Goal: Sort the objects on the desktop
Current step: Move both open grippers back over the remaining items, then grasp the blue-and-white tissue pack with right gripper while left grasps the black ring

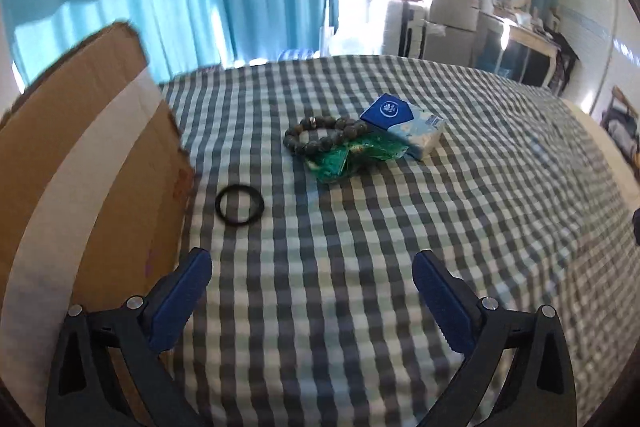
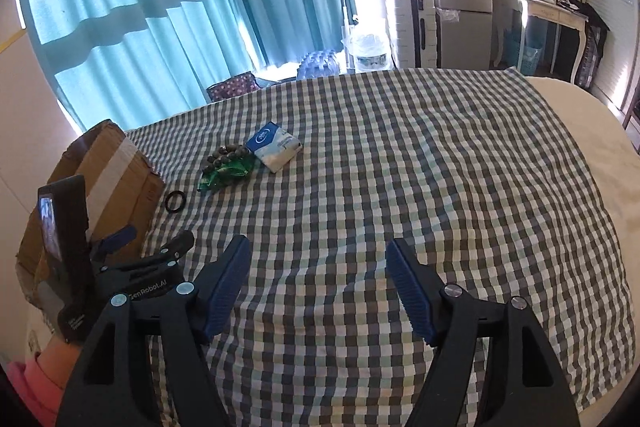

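Left tool: the left tool [image 1: 312,267] is hovering over the checked cloth [image 1: 360,227], its blue ribbed pads spread wide and holding nothing.

Right tool: the right tool [image 2: 318,259] is hanging released too, jaws apart, nothing between them, well back from the objects.

Key relation: the black ring [image 1: 239,205] is lying ahead and slightly left of the left tool, close to the cardboard box [image 1: 80,131]; seen from the right wrist, the same ring [image 2: 175,201] is sitting far off to the left, beyond the left tool [image 2: 152,239]. The left hand looks the nearer one for it.

Ring: thin, round, matte black, lying flat on the cloth, so it has no long axis to line up with.

Cluster: farther ahead, a bead bracelet [image 1: 320,135] of dull, rounded beads is resting partly on a crinkly green wrapper [image 1: 352,157], which is touching a soft blue-and-white tissue pack [image 1: 404,125].

Box: brown corrugated board with a pale tape strip, standing just beside the ring, on its left; probably the sorting bin.

Surface: a green-grey gingham cloth, slightly rumpled, probably covering a bed.
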Tool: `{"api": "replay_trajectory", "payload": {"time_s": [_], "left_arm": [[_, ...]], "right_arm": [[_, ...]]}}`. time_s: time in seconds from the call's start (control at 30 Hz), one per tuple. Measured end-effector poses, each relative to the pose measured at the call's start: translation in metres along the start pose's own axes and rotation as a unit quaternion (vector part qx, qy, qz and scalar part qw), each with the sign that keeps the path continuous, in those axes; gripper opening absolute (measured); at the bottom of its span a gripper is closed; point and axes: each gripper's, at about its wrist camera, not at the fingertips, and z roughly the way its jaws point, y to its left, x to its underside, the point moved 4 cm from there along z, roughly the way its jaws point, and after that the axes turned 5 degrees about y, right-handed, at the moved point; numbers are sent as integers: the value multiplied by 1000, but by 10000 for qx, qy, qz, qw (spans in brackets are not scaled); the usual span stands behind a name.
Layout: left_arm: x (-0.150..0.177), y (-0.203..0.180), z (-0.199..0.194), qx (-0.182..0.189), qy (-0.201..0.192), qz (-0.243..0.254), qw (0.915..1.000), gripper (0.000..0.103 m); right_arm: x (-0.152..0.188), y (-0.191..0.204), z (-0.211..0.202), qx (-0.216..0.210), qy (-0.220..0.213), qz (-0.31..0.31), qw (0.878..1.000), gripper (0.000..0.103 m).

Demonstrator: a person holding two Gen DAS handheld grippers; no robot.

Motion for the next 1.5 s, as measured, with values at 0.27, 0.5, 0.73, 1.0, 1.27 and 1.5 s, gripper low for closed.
{"api": "replay_trajectory", "payload": {"time_s": [0.27,0.5,0.73,1.0,1.27,1.5], "left_arm": [[-22,42,33,-480,-102,-46,9988,103],[-22,50,40,-175,-38,-300,9994,103],[-12,64,68,-66,289,-815,9962,103],[-4,74,78,-33,307,-1194,9924,102],[-5,87,73,-141,153,-1368,9904,73],[-4,98,63,-109,25,-1335,9910,15]], "right_arm": [[2,-16,29,27,196,-96,9998,70],[-27,3,69,100,154,-530,9984,70],[-72,35,118,-231,-61,-901,9956,70],[-92,66,179,140,147,-1730,9847,70],[-95,77,208,-192,286,-1659,9855,62],[-88,73,187,-272,176,-1394,9897,34]]}}
